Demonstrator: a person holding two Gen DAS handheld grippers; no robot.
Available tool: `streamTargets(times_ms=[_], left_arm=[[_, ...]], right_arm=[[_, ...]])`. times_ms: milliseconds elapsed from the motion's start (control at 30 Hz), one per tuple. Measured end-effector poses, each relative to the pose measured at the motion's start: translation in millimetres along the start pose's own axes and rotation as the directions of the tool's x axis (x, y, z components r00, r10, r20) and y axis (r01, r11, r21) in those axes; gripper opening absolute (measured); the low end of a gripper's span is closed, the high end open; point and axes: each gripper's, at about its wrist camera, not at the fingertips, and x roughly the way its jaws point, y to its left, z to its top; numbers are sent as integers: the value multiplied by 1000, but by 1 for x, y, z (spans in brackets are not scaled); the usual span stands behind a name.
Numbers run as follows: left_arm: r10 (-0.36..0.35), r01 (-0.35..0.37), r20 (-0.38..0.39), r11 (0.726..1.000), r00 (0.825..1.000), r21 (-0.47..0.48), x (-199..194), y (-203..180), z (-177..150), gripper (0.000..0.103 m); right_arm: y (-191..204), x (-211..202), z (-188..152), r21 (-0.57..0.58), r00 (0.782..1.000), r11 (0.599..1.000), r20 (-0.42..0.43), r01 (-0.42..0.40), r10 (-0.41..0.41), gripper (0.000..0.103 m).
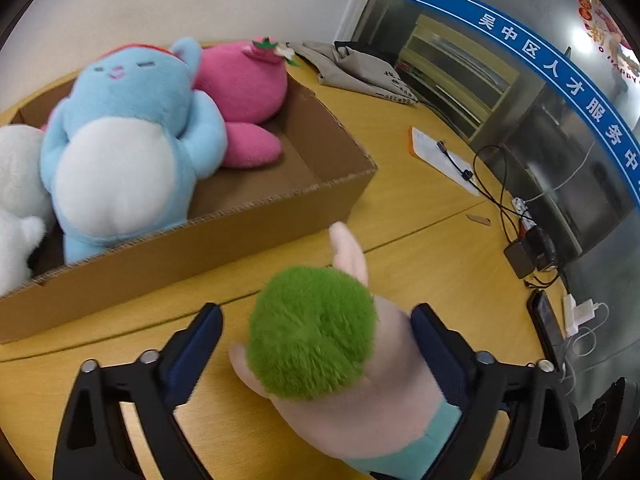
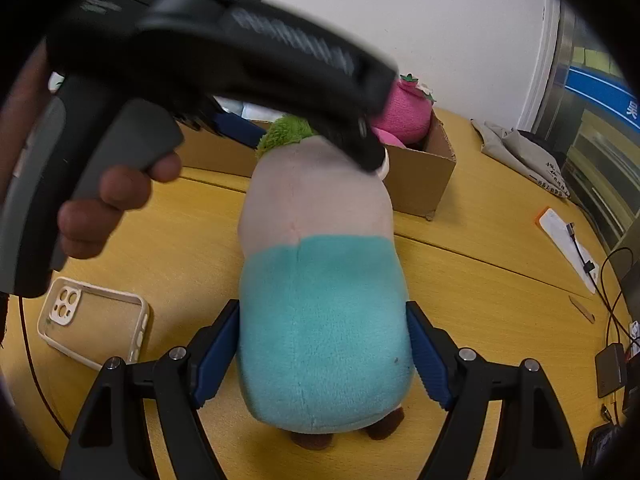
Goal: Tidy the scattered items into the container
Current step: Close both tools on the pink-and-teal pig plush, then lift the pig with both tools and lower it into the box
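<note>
A plush doll with green hair (image 1: pixel 312 336), a pale pink body and teal trousers (image 2: pixel 324 320) stands on the yellow table just in front of a cardboard box (image 1: pixel 240 240). My left gripper (image 1: pixel 318 312) straddles its head and shoulders. The right pad touches the body, while a gap shows at the left pad. My right gripper (image 2: pixel 322 306) has both blue pads against the sides of the teal trousers. In the box lie a blue plush (image 1: pixel 128 140), a pink plush (image 1: pixel 244 80) and a white plush (image 1: pixel 16 184). A hand (image 2: pixel 108 200) holds the left gripper (image 2: pixel 308 136).
A cream phone case (image 2: pixel 92 320) lies on the table left of the doll. To the right are a grey cloth bag (image 1: pixel 360 72), a white paper (image 1: pixel 440 156), cables with a black adapter (image 1: pixel 528 252) and a phone (image 1: pixel 546 324) near the table's edge.
</note>
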Motion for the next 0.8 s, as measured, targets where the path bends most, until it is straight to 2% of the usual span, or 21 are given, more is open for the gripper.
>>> streamTargets(times_ms=[33,167,267,333,400,500,567,633,733,800], left_arm=[[-28,28,-7,1000,1000,-12,-1,0,1,73],[17,-19,26,998,1000,56,-15,-19,6,66],[24,-32,80,994,997,102,-38,-29,25,66],[27,-46,131,988,991,145,-57,-37,48,66],[60,-92,165,977,984,192,-69,-46,74,65],[91,-165,257,944,962,286,-85,-58,126,66],[107,-205,307,929,946,307,-88,-56,156,66],[120,-223,322,925,939,308,-80,-46,183,66],[114,-204,288,931,951,303,-51,-25,214,66],[119,-186,221,932,968,310,-16,-10,225,66]], right_arm=[[-3,-1,0,17,1000,1000,1,-7,7,76],[-11,-5,3,60,999,998,32,-32,30,71],[-14,-14,14,85,994,995,100,-49,40,68],[-18,-25,29,92,985,995,170,-46,30,68],[-26,-30,52,108,974,993,224,-58,32,68],[-41,-28,95,120,957,990,289,-72,34,68],[-54,-20,127,123,943,990,333,-65,21,68],[-68,-4,153,122,930,991,366,-58,9,68],[-84,34,178,127,924,992,380,-23,-27,68],[-93,65,180,141,934,990,356,-11,-40,68]])
